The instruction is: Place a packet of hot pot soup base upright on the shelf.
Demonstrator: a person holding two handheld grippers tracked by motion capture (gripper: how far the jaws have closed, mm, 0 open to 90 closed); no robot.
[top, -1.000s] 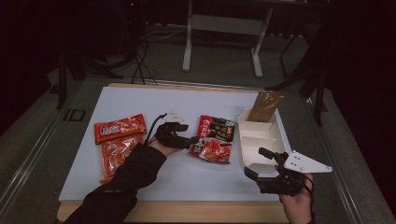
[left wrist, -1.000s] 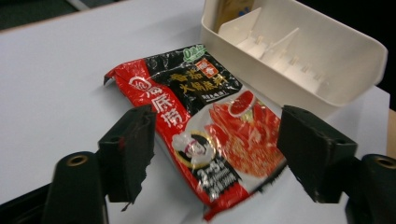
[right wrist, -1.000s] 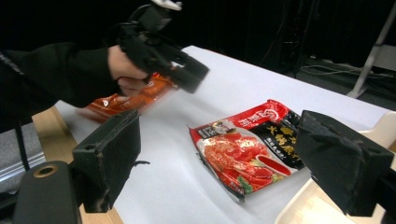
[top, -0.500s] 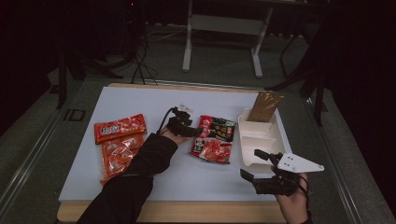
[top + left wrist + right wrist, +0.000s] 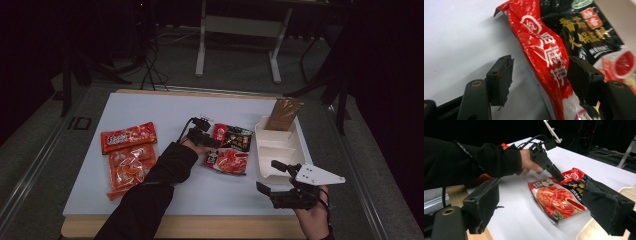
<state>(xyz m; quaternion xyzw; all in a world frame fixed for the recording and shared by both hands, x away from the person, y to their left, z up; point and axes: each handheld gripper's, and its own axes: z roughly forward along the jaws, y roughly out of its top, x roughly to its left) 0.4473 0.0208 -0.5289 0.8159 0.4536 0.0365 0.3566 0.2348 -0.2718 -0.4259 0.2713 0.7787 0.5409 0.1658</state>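
Observation:
Two hotpot packets lie mid-table: a black-and-red packet (image 5: 234, 137) and, in front of it, a red packet (image 5: 228, 161) with a food picture. My left gripper (image 5: 209, 140) is open at the black-and-red packet's left end. In the left gripper view its jaws straddle that packet's red edge (image 5: 541, 57), one jaw over bare table, the other over the black print. My right gripper (image 5: 272, 176) is open and holds nothing near the front right of the table. Its own view looks across at the red packet (image 5: 555, 198) and the left gripper (image 5: 557, 177).
A white compartment tray (image 5: 276, 150) stands right of the packets, with a brown packet (image 5: 283, 114) upright at its far end. Two orange-red snack packets (image 5: 128, 137) (image 5: 126, 167) lie at the table's left. A dark sleeve (image 5: 165, 170) crosses the table's front middle.
The left gripper has moved right and forward, from beside the packets to the black-and-red packet's edge. The right gripper has drifted slightly toward the front edge.

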